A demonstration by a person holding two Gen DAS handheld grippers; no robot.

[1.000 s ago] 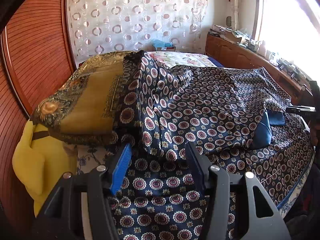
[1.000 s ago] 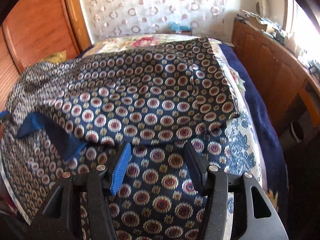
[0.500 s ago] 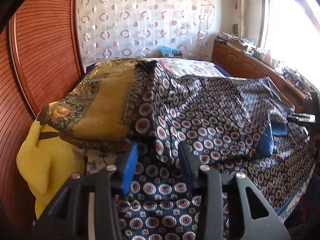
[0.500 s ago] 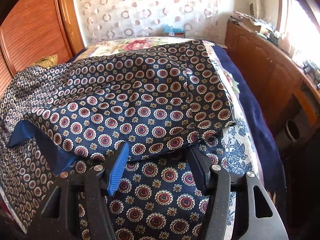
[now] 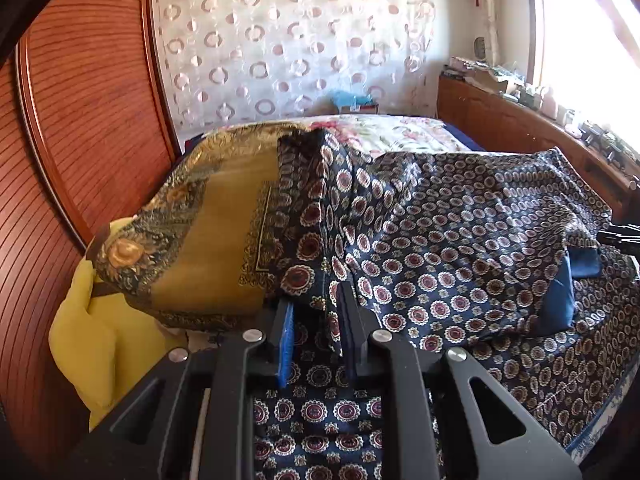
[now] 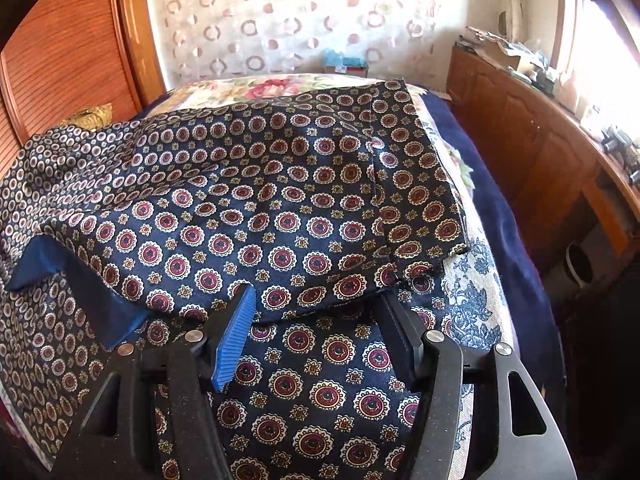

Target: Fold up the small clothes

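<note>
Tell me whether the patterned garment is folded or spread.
Partly folded: the garment has one layer doubled over another, its plain blue lining turned up at the fold; the rest lies spread.

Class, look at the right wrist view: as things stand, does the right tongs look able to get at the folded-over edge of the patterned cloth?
Probably yes. The right tongs stand open with the folded edge of the patterned cloth lying right at their tips, and nothing sits between them and that edge.

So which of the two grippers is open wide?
The right gripper: its fingers stand far apart over the patterned garment. The left gripper has just been closing, with a fold of cloth between its nearly shut jaws.
</note>
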